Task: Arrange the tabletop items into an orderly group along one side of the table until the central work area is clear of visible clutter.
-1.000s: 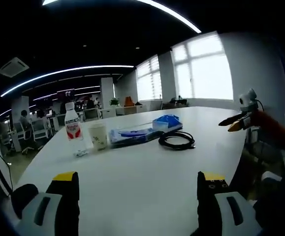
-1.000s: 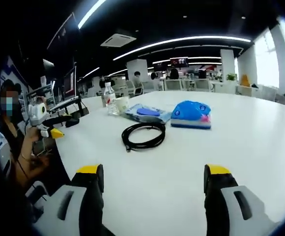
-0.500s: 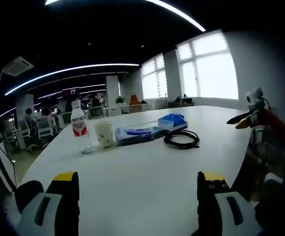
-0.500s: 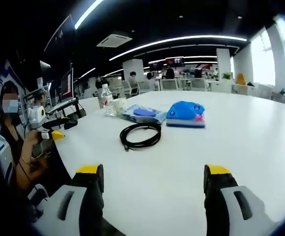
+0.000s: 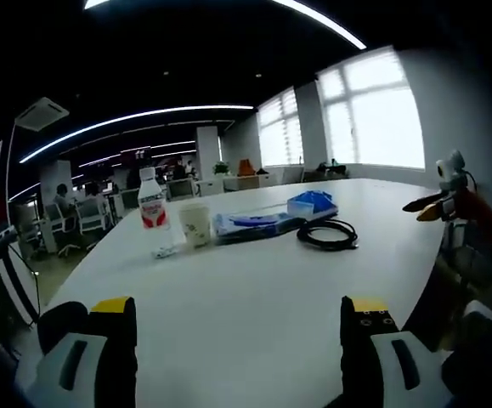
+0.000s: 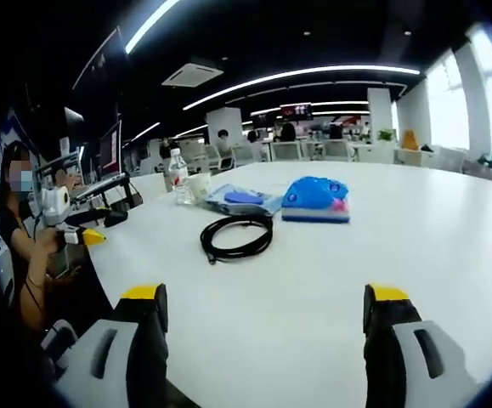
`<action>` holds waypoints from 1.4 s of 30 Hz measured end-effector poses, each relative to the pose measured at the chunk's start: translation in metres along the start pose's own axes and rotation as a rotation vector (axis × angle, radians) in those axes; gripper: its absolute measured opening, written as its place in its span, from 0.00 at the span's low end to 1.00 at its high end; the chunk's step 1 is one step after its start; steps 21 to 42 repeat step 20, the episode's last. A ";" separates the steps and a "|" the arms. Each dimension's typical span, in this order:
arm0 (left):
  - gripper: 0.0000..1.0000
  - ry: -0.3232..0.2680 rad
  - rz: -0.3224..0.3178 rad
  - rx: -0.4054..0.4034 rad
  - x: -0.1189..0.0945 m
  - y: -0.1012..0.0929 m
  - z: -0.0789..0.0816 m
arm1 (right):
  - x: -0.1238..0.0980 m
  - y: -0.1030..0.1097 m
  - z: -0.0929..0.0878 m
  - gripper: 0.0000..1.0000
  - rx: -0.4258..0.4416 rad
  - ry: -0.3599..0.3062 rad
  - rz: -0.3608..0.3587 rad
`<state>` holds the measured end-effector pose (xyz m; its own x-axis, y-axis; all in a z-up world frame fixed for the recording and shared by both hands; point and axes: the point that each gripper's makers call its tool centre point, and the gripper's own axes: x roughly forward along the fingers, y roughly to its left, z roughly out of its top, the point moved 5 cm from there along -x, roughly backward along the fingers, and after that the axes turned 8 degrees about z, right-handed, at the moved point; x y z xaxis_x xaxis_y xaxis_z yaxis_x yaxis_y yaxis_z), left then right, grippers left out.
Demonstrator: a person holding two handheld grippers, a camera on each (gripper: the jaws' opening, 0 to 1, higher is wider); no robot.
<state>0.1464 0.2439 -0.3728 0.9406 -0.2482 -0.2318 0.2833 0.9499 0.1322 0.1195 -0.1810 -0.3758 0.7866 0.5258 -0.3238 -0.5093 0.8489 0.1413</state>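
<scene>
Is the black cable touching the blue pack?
Apart. The right gripper view shows bare white table between the cable and the blue pack.

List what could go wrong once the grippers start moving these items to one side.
1. The paper cup stands right beside the bottle; reaching for one could tip the other.
2. The coiled black cable is loose and may uncoil or drag when lifted.
3. The blue pack lies close behind the cable, so a sweep there might push it along the table.
</scene>
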 end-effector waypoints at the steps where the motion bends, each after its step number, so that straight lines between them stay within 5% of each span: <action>1: 1.00 0.002 0.001 -0.003 0.000 0.000 0.000 | 0.000 0.000 0.001 0.99 -0.001 -0.006 0.002; 42: 1.00 0.026 0.032 0.006 0.000 0.001 -0.005 | 0.003 -0.004 -0.001 0.99 -0.050 -0.008 -0.029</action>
